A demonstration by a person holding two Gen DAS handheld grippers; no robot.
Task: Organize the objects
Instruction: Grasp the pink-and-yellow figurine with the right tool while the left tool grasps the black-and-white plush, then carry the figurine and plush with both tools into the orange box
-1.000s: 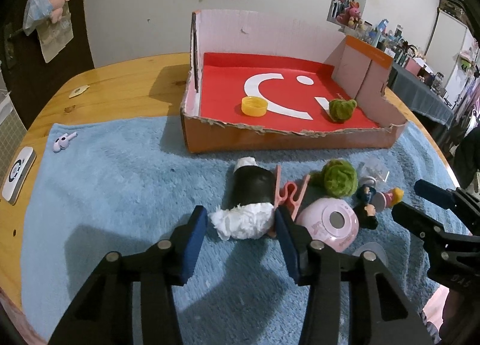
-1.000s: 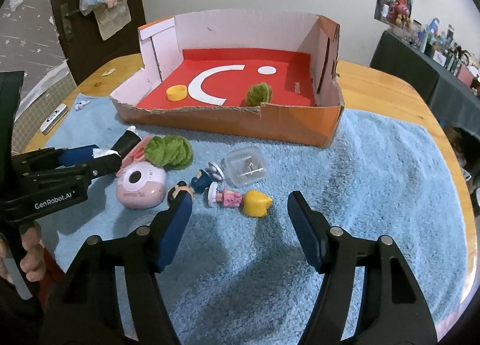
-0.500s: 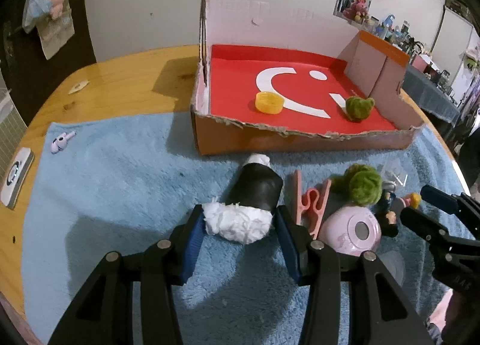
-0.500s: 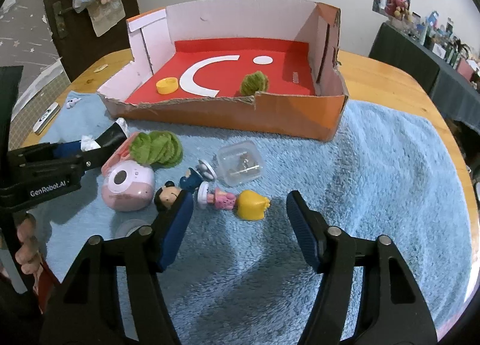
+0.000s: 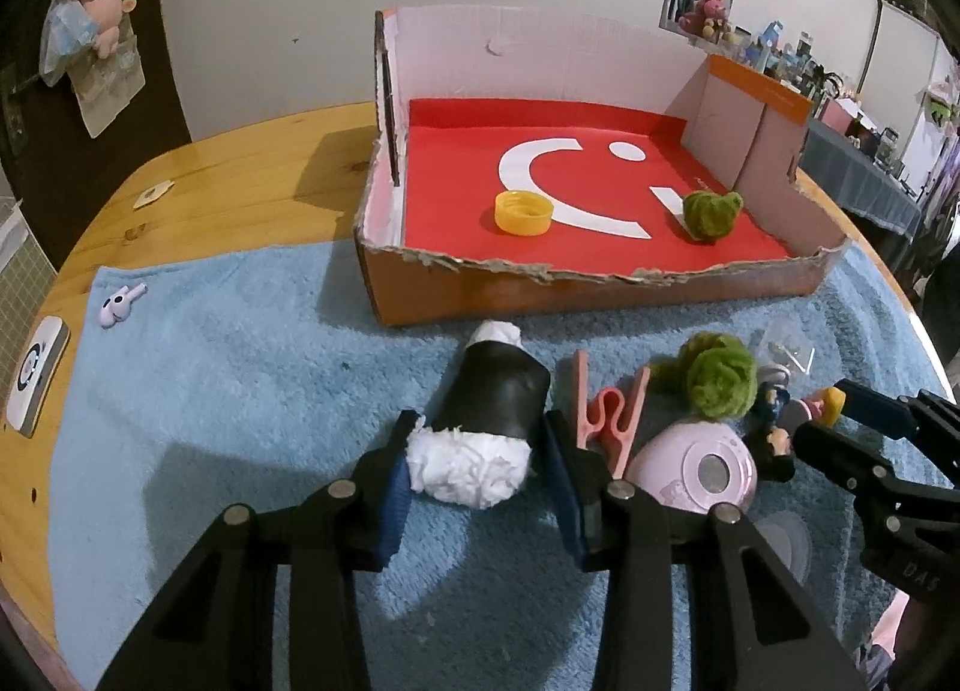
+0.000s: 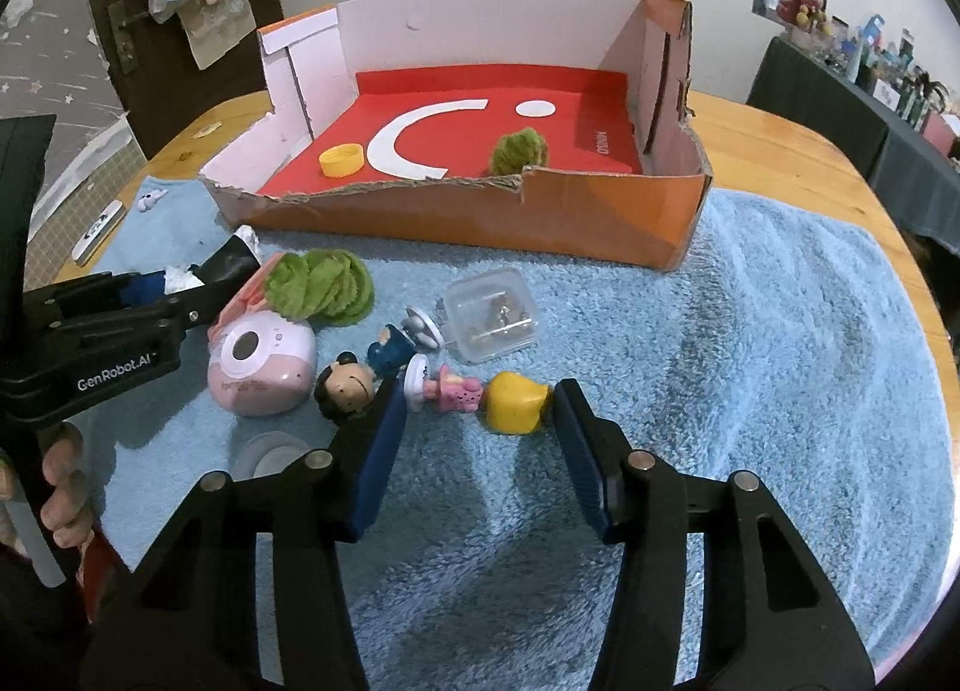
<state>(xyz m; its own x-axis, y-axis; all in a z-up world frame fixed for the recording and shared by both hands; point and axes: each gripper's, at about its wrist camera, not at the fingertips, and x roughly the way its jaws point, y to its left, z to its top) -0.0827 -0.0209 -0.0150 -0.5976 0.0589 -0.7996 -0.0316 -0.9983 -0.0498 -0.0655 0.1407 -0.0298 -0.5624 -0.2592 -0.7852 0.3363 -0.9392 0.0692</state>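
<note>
Home living room: wooden table (image 5: 252, 175), plush toys on door (image 5: 99, 6), cluttered shelves (image 5: 774, 39).

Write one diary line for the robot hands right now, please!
left gripper: closing around black roll | right gripper: closing around yellow-haired doll | box: holds yellow cap, green pompom

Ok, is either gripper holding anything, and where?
Left gripper, jaws just closing, pinches the roll by its white end. Right gripper, also closing, brackets the doll lengthwise; grip unclear.
</note>
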